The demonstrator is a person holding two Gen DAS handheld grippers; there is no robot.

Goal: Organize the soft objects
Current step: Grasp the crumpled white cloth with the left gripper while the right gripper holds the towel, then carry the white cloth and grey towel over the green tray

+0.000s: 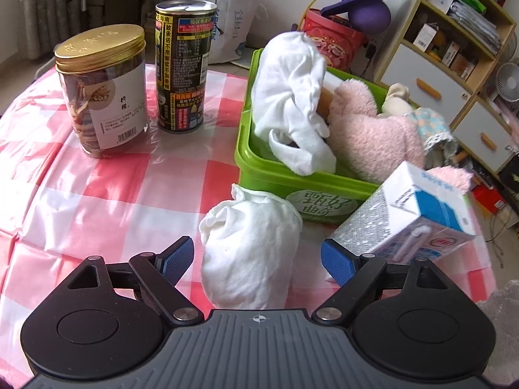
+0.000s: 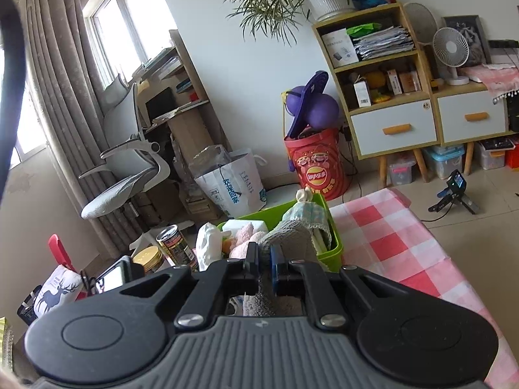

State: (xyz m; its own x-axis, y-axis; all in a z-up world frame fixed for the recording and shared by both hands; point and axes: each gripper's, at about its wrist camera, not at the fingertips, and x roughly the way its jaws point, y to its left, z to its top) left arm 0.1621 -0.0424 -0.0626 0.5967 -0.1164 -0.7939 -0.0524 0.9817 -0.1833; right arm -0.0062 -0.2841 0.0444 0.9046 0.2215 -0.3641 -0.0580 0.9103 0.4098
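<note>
Left wrist view looks down at a green bin on the pink checked tabletop, and that bin is the landmark for everything else. Inside it lie a crumpled white cloth draped over its near-left corner and a pink plush toy filling its middle, so it looks like the collecting place for soft things. Just in front of the bin, on the tabletop, sits a bunched white cloth ball. The left claw is released, its blue pads spread wide on either side of that ball without pressing it, which suggests it is lining up to pick the ball and drop it in the bin. Leaning at the bin's near-right corner is a milk carton; well to the bin's left stand a gold-lidded jar and a dark can, hard items probably left out on purpose.

From the right wrist view, the right claw is clenched on a greyish towel, held just short of the bin, likely waiting its turn to go in.
</note>
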